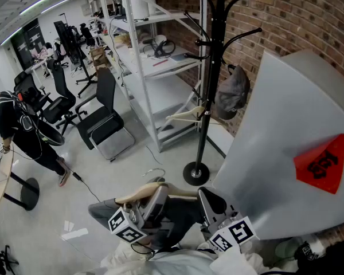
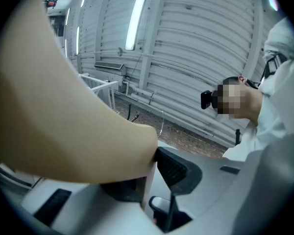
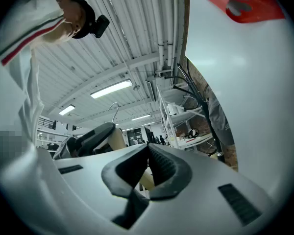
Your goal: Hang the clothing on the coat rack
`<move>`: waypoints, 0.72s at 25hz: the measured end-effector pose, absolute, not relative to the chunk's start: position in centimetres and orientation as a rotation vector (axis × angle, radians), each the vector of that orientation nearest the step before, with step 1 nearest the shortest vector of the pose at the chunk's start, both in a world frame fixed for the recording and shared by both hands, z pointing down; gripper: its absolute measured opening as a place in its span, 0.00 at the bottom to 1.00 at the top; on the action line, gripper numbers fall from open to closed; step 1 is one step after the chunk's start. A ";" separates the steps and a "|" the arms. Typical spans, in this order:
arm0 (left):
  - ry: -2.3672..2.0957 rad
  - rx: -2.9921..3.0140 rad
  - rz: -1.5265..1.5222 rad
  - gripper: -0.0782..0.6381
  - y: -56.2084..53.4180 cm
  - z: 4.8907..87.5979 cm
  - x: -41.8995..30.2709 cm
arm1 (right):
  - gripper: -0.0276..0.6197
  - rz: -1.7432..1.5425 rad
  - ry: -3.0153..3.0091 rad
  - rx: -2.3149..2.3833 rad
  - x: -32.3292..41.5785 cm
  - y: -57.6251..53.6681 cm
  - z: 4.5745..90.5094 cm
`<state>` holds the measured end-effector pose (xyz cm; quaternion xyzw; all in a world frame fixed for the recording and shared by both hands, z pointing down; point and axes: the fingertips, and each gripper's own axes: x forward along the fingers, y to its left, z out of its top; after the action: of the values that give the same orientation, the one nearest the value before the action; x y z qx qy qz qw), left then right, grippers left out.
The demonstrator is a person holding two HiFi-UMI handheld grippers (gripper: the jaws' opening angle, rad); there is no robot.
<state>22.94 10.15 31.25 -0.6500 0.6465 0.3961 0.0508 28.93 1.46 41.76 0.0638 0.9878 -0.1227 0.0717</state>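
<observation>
Wooden hanger (image 1: pixel 136 196) carrying dark grey clothing (image 1: pixel 180 213) hangs low in front of the black coat rack (image 1: pixel 209 85), below its hooks, with the left gripper (image 1: pixel 156 199) clamped on one arm and the right gripper (image 1: pixel 209 204) pinching the other.

Red-brown brick wall (image 1: pixel 309 16) along right side. Grey concrete floor (image 1: pixel 103 193); black cable (image 1: pixel 83 182) trailing across it, pale scraps (image 1: pixel 74 232) near bottom left. White metal shelving unit (image 1: pixel 160 67) against brick wall, shelves cluttered. Black office chair (image 1: pixel 103 122) just beside shelving; more black chairs (image 1: pixel 54 99) further left. Round wooden table (image 1: pixel 1 182) at left edge, on black pedestal base. Long room recedes toward top left, ceiling strip lights (image 1: pixel 43 3) lit. Corrugated metal ceiling (image 2: pixel 201 43) overhead, fluorescent tube (image 2: pixel 135 16) glowing.
</observation>
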 end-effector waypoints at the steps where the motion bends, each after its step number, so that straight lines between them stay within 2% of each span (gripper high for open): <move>1: 1.967 -1.977 1.209 0.25 11.2 31.2 22.4 | 0.08 -0.351 2.964 0.183 28.3 2.2 40.2; 10: 1.935 -1.950 1.231 0.25 17.6 31.0 18.4 | 0.08 -0.345 2.972 0.180 24.0 7.9 37.2; 18: 1.922 -1.964 1.227 0.25 17.2 31.5 15.3 | 0.08 -0.311 2.972 0.144 21.2 7.6 37.3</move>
<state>15.28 17.22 31.46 -0.6511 0.6373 0.4070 0.0661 21.21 7.61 37.33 0.0479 0.9906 -0.1036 0.0748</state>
